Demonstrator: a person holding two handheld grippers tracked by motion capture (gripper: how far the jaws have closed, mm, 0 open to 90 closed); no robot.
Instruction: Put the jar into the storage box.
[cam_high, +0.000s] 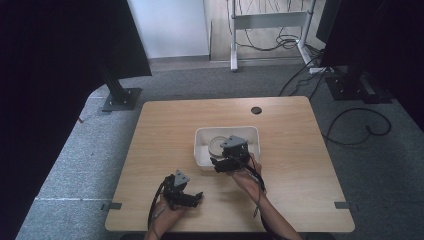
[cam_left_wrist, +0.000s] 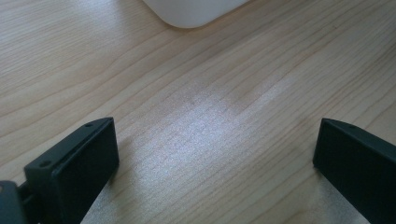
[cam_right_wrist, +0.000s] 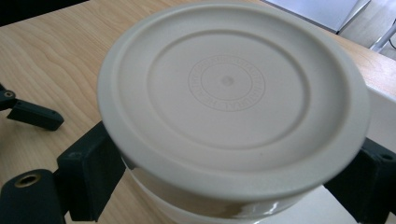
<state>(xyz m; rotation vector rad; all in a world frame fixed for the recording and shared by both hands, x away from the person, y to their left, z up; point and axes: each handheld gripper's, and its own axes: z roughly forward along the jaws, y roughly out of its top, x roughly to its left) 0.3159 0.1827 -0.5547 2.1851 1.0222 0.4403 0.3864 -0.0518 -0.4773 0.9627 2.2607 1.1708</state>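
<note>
Right now: right gripper (cam_right_wrist: 224, 186) clamped on round cream container (cam_right_wrist: 231, 100), over near edge of white bin (cam_high: 201, 150).
Jaws press container's sides under its lid rim; container sits partly above bin's near wall. Left gripper (cam_left_wrist: 215, 168) jaws wide apart, nothing between, low over wooden table (cam_left_wrist: 201, 93), near-left of bin.
</note>
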